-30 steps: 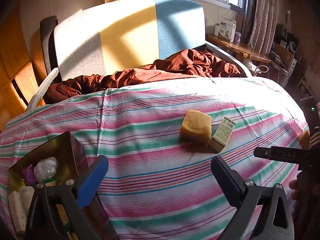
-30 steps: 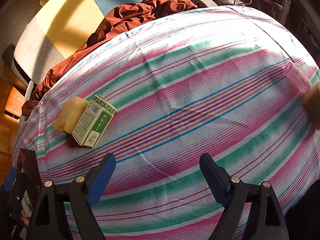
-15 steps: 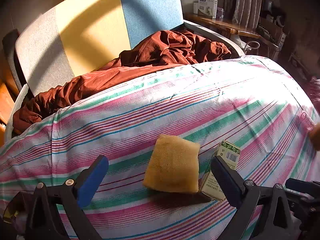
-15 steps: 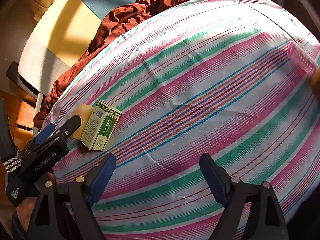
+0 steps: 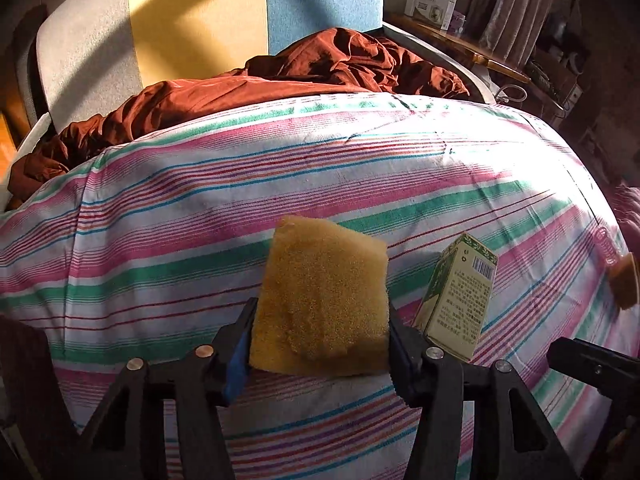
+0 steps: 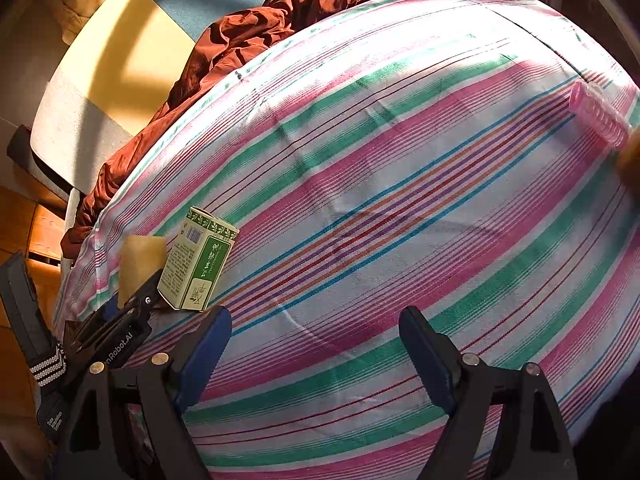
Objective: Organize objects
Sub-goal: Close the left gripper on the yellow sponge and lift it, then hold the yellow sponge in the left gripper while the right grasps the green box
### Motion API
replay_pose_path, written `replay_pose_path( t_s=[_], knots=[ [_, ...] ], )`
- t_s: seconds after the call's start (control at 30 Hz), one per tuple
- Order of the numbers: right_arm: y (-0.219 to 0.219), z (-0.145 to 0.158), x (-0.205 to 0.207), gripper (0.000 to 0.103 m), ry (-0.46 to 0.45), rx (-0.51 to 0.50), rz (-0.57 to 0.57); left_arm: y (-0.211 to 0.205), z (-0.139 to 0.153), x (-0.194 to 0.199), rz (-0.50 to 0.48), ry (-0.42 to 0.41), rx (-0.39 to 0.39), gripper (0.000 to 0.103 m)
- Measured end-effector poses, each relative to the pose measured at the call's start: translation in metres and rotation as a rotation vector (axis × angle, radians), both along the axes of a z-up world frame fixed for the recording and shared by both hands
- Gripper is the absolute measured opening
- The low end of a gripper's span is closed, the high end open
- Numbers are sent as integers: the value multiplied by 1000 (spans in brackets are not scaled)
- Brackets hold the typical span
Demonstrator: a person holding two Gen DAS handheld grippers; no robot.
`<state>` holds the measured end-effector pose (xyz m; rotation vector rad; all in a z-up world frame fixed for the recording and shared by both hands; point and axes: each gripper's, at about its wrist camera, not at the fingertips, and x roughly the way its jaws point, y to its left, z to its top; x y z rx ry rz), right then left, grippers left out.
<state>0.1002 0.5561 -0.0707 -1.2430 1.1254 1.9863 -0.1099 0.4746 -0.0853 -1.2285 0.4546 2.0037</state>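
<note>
My left gripper (image 5: 320, 340) is shut on a yellow sponge (image 5: 324, 296), squeezing its near end just above the striped bedsheet (image 5: 200, 216). The sponge (image 6: 140, 256) and the left gripper (image 6: 132, 304) also show at the left of the right wrist view. A green and white carton (image 5: 460, 300) lies right beside the sponge, and shows in the right wrist view (image 6: 198, 260). My right gripper (image 6: 316, 344) is open and empty over the sheet (image 6: 400, 200), right of the carton. A pink ribbed roller (image 6: 600, 120) lies at the far right edge.
A rumpled dark red blanket (image 5: 280, 80) lies at the head of the bed against a grey, yellow and blue headboard (image 5: 200, 20). A wooden shelf with a white box (image 5: 432, 0) stands at the back right. An orange-brown object (image 5: 624, 280) sits at the sheet's right edge.
My left gripper moved forward to the sponge and closed on it; it was open before. The metal box with items left its view. The right gripper stayed open and shifted slightly.
</note>
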Motion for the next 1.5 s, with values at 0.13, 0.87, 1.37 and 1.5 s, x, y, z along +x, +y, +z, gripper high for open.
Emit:
replay_pose_path(
  t_s=[0.13, 0.87, 1.37, 1.5],
  knots=[
    [2, 1, 2, 87, 2, 8, -14, -27, 3, 27, 27, 7, 23, 56],
    [-4, -1, -7, 87, -29, 18, 22, -105, 29, 127, -60, 108, 48, 87],
    [-18, 7, -23, 87, -11, 91, 129, -95, -10, 122, -34, 156, 119, 61],
    [-35, 12, -37, 87, -9, 159, 220, -97, -11, 121, -36, 152, 147, 61]
  ],
)
